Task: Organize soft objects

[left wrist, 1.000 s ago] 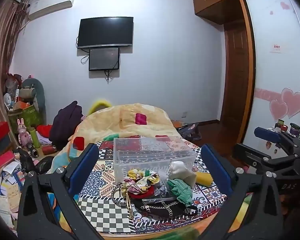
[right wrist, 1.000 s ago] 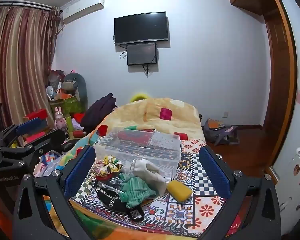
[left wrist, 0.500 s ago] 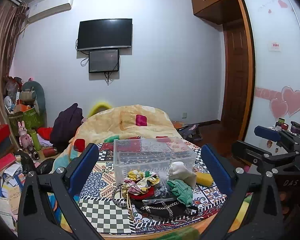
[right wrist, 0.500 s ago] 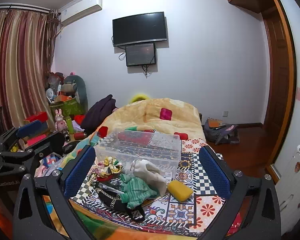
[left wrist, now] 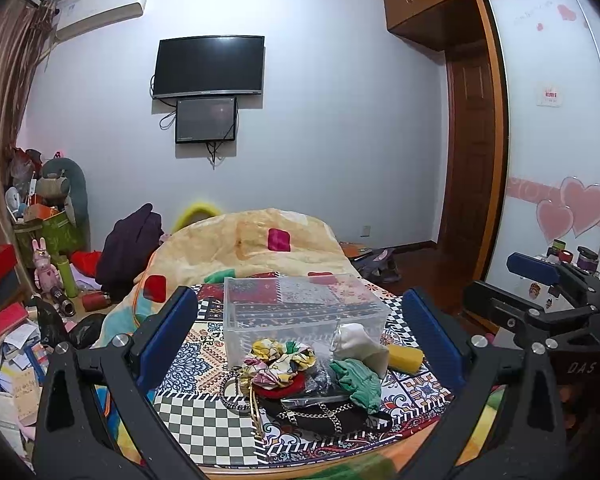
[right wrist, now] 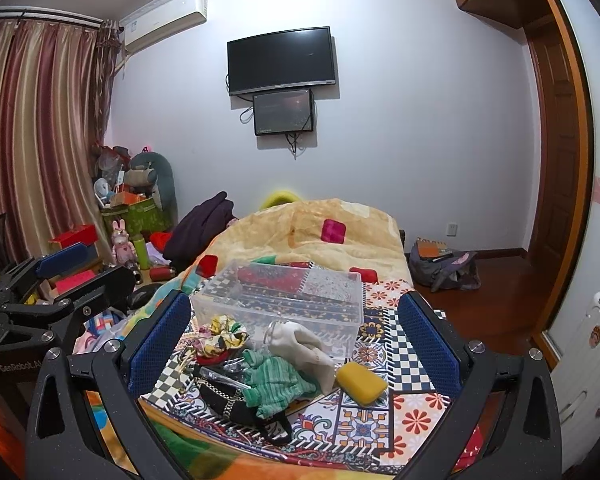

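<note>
A pile of soft things lies on the patterned cloth [left wrist: 204,412] in front of a clear plastic box [left wrist: 300,316]: a floral scrunchie [left wrist: 280,360], a green knit cloth [left wrist: 358,378], a cream pouch [left wrist: 358,346], a yellow sponge [left wrist: 404,358] and a black chain bag [left wrist: 324,416]. The same pile shows in the right wrist view, with the scrunchie [right wrist: 224,334], green cloth [right wrist: 278,382], pouch [right wrist: 304,346], sponge [right wrist: 360,382] and box [right wrist: 284,300]. My left gripper [left wrist: 300,340] is open and empty, held back from the pile. My right gripper [right wrist: 294,340] is open and empty, likewise short of it.
The cloth covers a bed with a yellow quilt [left wrist: 260,240] behind the box. Clutter, boxes and toys [left wrist: 40,264] crowd the floor at left. A bag [right wrist: 444,264] lies on the wood floor at right, by a wardrobe [left wrist: 552,160].
Both views have shifted only slightly; the grippers stay open and the pile has not moved.
</note>
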